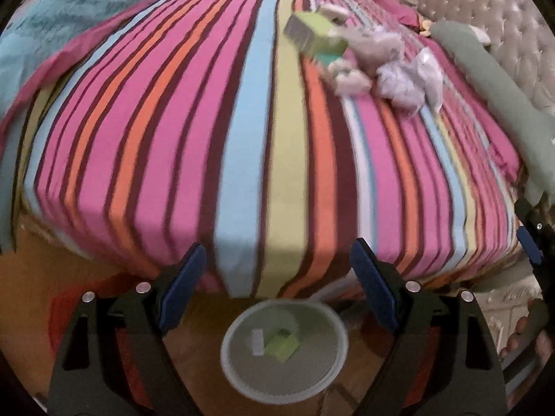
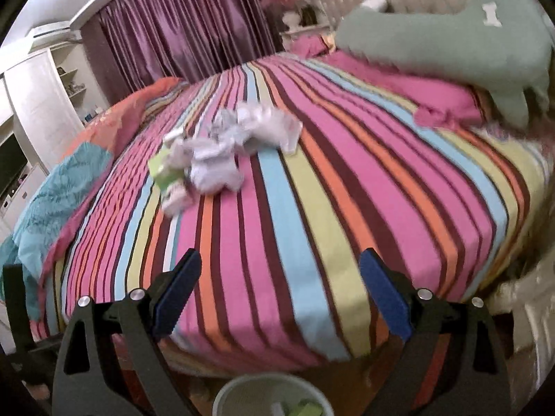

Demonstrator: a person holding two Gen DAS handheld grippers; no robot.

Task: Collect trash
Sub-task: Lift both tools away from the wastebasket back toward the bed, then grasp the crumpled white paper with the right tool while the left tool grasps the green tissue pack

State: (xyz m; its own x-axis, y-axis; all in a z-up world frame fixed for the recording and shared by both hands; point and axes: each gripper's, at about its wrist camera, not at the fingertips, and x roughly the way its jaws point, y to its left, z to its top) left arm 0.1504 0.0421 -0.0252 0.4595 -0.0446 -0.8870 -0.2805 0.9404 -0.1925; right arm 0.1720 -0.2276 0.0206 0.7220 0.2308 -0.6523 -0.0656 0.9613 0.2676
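Note:
A pile of trash lies on the striped bed (image 1: 242, 131): crumpled white paper (image 1: 399, 79) and a green carton (image 1: 314, 34). In the right wrist view the paper (image 2: 222, 159) and carton (image 2: 163, 170) sit left of centre on the bed (image 2: 312, 190). A white mesh bin (image 1: 284, 346) stands on the floor at the bed's foot and holds a green box (image 1: 282, 345) and a white scrap (image 1: 257, 341). The bin's rim (image 2: 270, 397) also shows in the right wrist view. My left gripper (image 1: 277, 284) hangs open and empty above the bin. My right gripper (image 2: 281, 294) is open and empty over the bed's foot edge.
A green plush pillow (image 2: 451, 45) and pink pillow (image 2: 447, 104) lie by the tufted headboard (image 1: 503, 34). A teal blanket (image 2: 55, 190) is bunched at the bed's left side. Purple curtains (image 2: 180, 24) and white shelves (image 2: 45, 93) stand behind. The floor is wood (image 1: 194, 339).

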